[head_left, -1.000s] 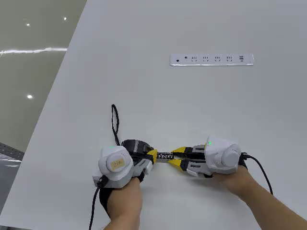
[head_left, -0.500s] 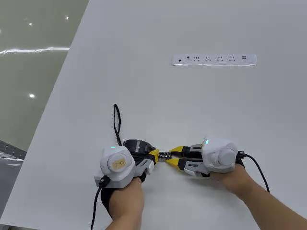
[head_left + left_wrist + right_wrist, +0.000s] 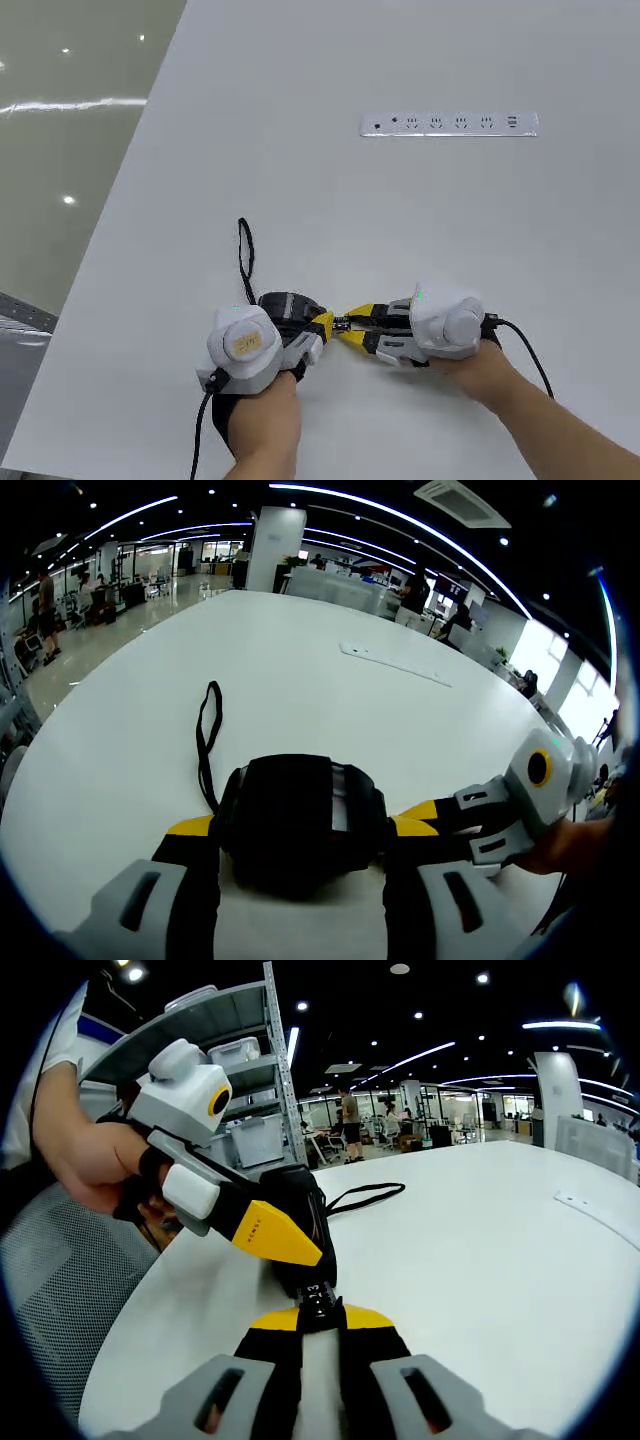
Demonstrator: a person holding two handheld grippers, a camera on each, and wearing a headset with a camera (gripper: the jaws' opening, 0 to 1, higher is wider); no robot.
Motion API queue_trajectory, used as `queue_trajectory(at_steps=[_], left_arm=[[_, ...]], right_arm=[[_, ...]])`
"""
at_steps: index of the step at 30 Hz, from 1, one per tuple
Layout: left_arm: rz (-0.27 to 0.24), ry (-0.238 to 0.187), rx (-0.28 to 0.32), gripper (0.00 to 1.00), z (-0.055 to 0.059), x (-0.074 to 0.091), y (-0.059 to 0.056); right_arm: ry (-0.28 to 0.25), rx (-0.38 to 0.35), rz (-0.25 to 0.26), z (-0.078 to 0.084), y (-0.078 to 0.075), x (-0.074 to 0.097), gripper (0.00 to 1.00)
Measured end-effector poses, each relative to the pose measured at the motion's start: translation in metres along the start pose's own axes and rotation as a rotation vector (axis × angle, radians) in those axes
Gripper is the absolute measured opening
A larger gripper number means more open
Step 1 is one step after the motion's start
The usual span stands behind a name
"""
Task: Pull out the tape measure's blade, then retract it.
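A black tape measure (image 3: 286, 309) lies near the front of the white table (image 3: 400, 220), its black wrist strap (image 3: 243, 257) trailing away from me. My left gripper (image 3: 312, 332) is shut on the case (image 3: 300, 820), yellow jaws on either side. A very short stretch of blade (image 3: 341, 324) sticks out to the right. My right gripper (image 3: 350, 325) is shut on the blade tip (image 3: 314, 1298), right up against the case (image 3: 300, 1222). The left gripper (image 3: 270, 1230) shows from the side in the right gripper view, and the right gripper (image 3: 440, 825) enters the left gripper view from the right.
A white power strip (image 3: 449, 124) lies flat at the far middle of the table. The table's left edge runs diagonally, with grey floor (image 3: 60, 130) beyond it. Cables (image 3: 520, 345) trail from both grippers toward me. Shelving (image 3: 240, 1070) stands behind.
The right gripper has moved left toward the case, and the exposed blade has grown shorter. The left gripper and the case have held still.
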State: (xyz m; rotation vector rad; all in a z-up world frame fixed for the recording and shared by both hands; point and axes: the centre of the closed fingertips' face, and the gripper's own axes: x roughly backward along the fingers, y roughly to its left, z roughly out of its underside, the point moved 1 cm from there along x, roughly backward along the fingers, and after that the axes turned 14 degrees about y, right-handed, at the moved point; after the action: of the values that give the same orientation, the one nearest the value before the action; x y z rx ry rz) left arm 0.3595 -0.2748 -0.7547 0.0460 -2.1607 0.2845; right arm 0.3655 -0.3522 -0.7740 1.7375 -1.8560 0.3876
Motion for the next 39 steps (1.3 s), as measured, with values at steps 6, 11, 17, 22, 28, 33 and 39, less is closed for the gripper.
queue_trajectory(at_steps=[6,11,17,22,28,33,39], left_arm=[[0.005,-0.001,0.003,0.64,0.000,0.000,0.001],[0.007,-0.003,0.004,0.64,0.000,-0.001,0.000],[0.010,-0.004,0.011,0.64,-0.001,0.000,0.000],[0.017,-0.002,0.024,0.64,-0.002,0.000,0.002],[0.008,0.003,0.024,0.63,-0.002,0.000,0.002],[0.000,0.012,0.018,0.63,-0.002,0.000,0.004],[0.000,0.007,0.020,0.62,-0.002,0.000,0.004]], right_arm=[[0.000,0.010,-0.003,-0.001,0.000,-0.002,0.13],[0.002,0.019,-0.005,-0.003,0.000,-0.004,0.13],[0.003,0.027,-0.009,-0.005,0.001,-0.008,0.12],[0.003,0.033,-0.012,-0.007,0.001,-0.011,0.12],[0.003,0.031,-0.012,-0.009,0.001,-0.014,0.12],[0.005,0.042,-0.009,-0.011,0.002,-0.018,0.12],[0.004,0.045,-0.009,-0.011,0.002,-0.018,0.12]])
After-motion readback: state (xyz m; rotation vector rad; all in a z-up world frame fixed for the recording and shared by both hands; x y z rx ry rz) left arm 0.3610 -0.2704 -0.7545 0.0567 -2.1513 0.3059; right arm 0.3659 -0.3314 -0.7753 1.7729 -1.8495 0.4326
